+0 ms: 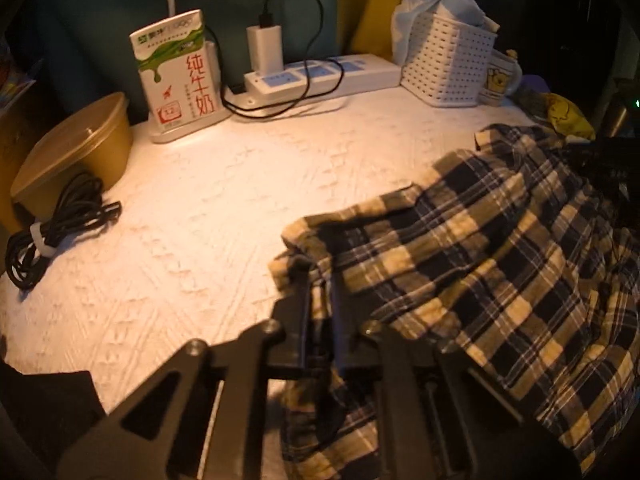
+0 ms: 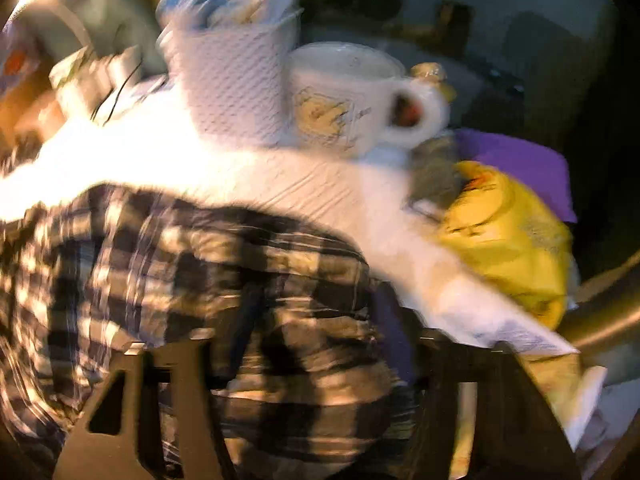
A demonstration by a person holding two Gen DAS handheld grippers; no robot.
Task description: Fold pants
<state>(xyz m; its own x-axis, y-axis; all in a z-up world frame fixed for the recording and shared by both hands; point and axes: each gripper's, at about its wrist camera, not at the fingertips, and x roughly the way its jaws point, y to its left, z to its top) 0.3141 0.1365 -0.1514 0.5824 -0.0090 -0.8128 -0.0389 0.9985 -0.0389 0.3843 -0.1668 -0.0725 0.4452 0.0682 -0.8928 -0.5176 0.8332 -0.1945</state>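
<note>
The plaid pants [image 1: 480, 248], black, cream and blue, lie bunched on the white textured cloth [image 1: 200, 220] over the table's right half. My left gripper [image 1: 318, 276] is shut on a folded edge of the pants near their left end. In the blurred right wrist view the pants [image 2: 200, 280] fill the lower left. My right gripper [image 2: 316, 312] has its fingers spread wide with plaid cloth bunched between and over them; whether it grips the cloth is hidden by blur.
Along the back stand a milk carton [image 1: 176, 68], a power strip with charger [image 1: 316, 74], a white perforated basket [image 1: 448, 60] and a mug [image 2: 348, 96]. A brown lidded bowl [image 1: 76, 148] and coiled black cable [image 1: 52, 224] lie left. A yellow bag [image 2: 508, 236] lies right.
</note>
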